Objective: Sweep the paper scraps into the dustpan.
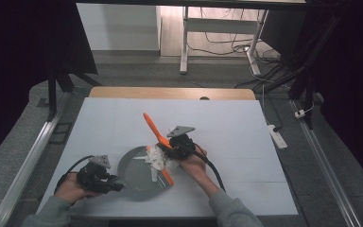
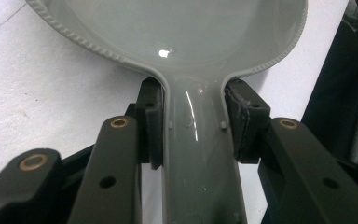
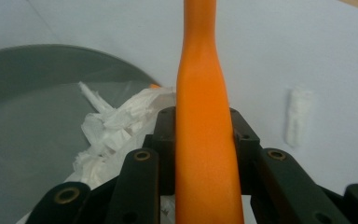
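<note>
A grey pan (image 1: 137, 174) with a ridged rim lies on the white table near the front. My left gripper (image 1: 115, 186) is shut on the pan's handle (image 2: 200, 158), a pad pressed on each side; its bowl (image 2: 168, 28) stretches ahead. My right gripper (image 1: 171, 144) is shut on a long orange tool (image 1: 153, 128) that slants from the middle of the table down across the pan's right edge. In the right gripper view the orange handle (image 3: 204, 140) runs straight up between the pads. Crumpled white paper (image 1: 158, 158) sits on the pan's right side, against the tool.
A small white scrap (image 3: 298, 114) lies on the table beyond the right gripper. The table's wooden back edge (image 1: 170, 92) shows behind the white cover. A power strip (image 1: 277, 136) and cables lie on the floor to the right.
</note>
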Demonstrator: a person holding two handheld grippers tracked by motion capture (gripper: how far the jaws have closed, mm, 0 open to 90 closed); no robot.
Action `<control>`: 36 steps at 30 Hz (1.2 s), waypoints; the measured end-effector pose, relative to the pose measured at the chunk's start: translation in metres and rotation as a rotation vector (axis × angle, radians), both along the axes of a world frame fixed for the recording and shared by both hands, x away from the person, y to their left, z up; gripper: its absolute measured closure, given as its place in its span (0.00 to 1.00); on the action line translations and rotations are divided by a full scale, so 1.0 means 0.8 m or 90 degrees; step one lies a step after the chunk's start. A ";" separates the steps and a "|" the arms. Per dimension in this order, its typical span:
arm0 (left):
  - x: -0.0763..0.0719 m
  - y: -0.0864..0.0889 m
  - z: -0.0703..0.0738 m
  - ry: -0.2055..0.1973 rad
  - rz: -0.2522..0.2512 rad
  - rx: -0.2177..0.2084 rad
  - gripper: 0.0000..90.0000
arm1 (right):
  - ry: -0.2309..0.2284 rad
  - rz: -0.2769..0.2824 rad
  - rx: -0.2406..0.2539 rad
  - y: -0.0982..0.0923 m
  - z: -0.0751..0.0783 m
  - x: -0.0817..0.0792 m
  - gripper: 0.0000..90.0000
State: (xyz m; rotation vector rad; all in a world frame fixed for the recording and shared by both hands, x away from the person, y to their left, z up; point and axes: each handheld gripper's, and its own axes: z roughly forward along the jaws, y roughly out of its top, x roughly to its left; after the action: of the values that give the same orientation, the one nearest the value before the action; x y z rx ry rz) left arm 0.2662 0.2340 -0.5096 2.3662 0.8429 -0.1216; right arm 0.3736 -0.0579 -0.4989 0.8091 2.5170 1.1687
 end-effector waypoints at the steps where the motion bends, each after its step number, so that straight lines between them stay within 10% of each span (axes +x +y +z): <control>1: 0.000 0.000 0.000 0.000 0.000 0.000 0.68 | 0.001 0.006 0.001 0.003 0.000 -0.003 0.78; 20: 0.000 0.000 0.000 -0.003 0.003 -0.001 0.68 | -0.004 0.088 0.053 0.035 0.026 -0.040 0.78; 36: 0.000 0.003 0.001 -0.004 0.004 -0.002 0.68 | -0.055 -0.022 0.085 -0.032 0.063 -0.003 0.78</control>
State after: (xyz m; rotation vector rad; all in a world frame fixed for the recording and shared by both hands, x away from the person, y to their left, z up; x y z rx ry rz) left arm 0.2660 0.2361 -0.5090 2.3605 0.8465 -0.1131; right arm 0.3709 -0.0835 -0.4482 0.8123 2.3672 1.3428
